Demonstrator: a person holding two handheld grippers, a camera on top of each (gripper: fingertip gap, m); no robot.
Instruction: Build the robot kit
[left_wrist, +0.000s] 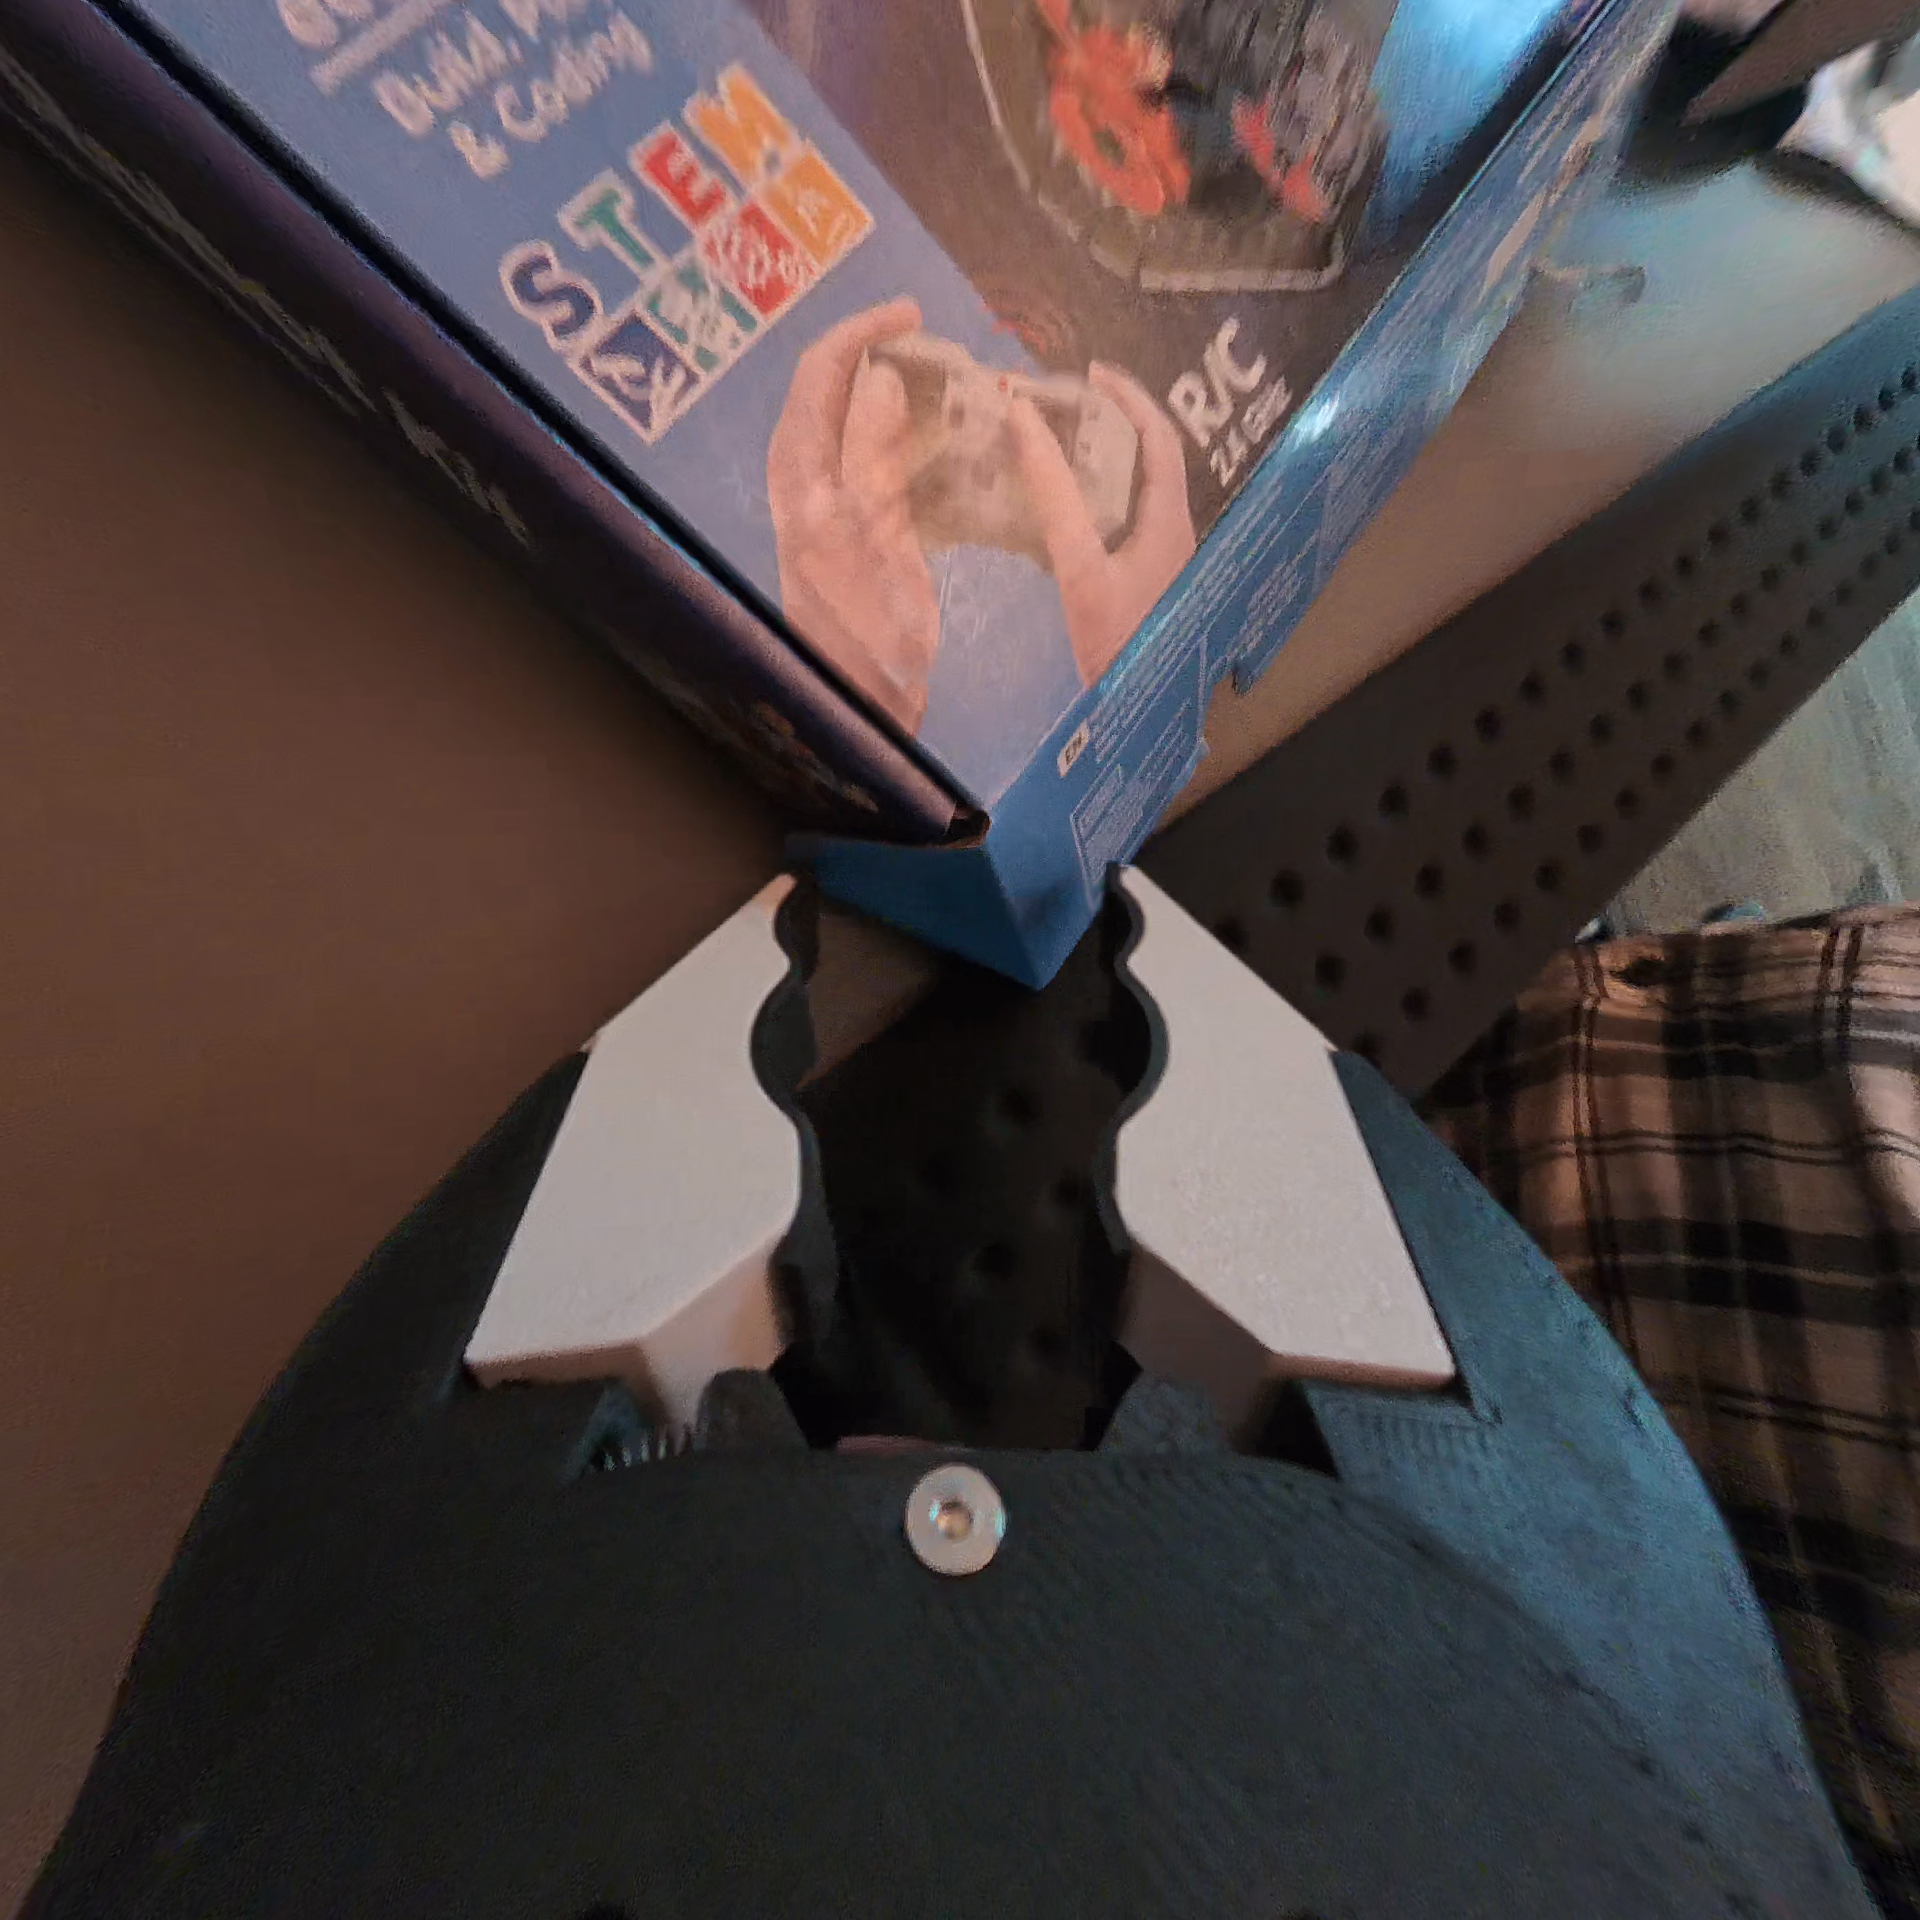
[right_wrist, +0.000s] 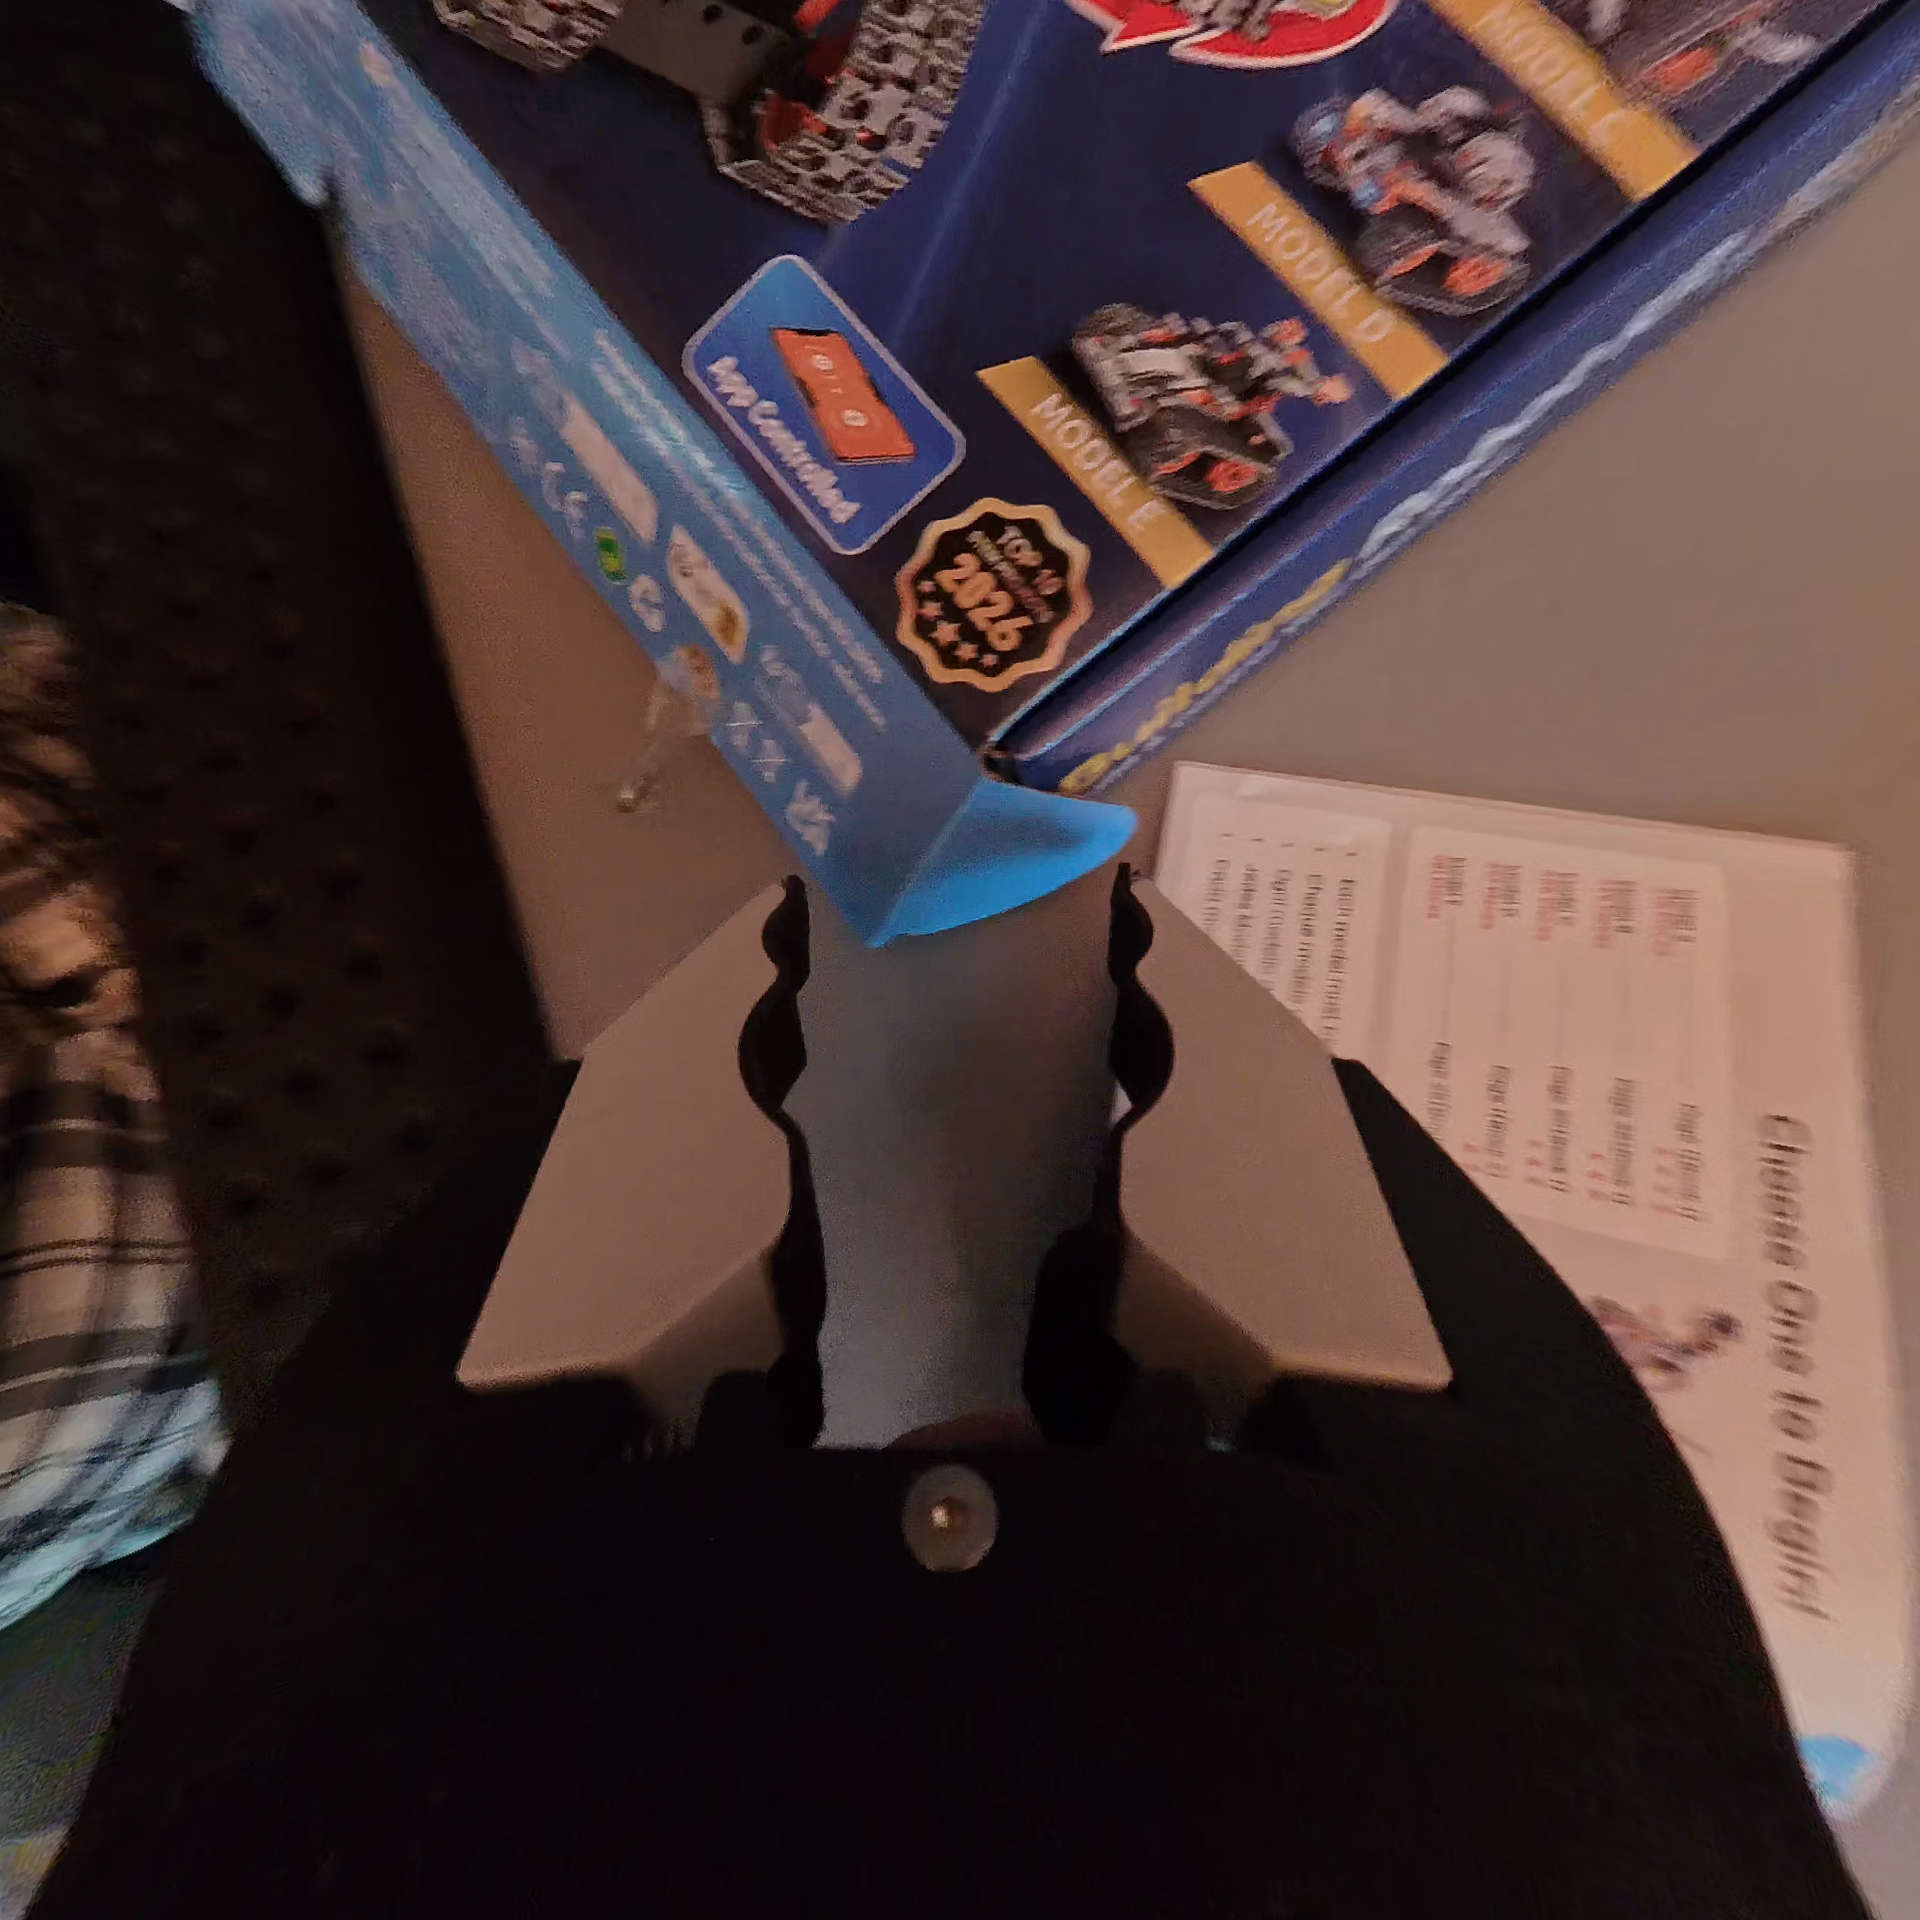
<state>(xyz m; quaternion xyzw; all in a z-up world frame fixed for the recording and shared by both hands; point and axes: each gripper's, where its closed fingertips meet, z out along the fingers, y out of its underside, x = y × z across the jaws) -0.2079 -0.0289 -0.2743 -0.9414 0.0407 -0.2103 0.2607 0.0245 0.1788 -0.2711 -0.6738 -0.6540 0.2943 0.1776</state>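
Both grippers gape at printed blue box corners.

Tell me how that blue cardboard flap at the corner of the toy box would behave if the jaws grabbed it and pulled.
The blue flap looks like thin card, already bent, so it would probably flex or crease rather than stay stiff. Its glossy print may be a bit slippery. The toy box is broad and flat on the table, so pulling would likely slide it, not tip it.
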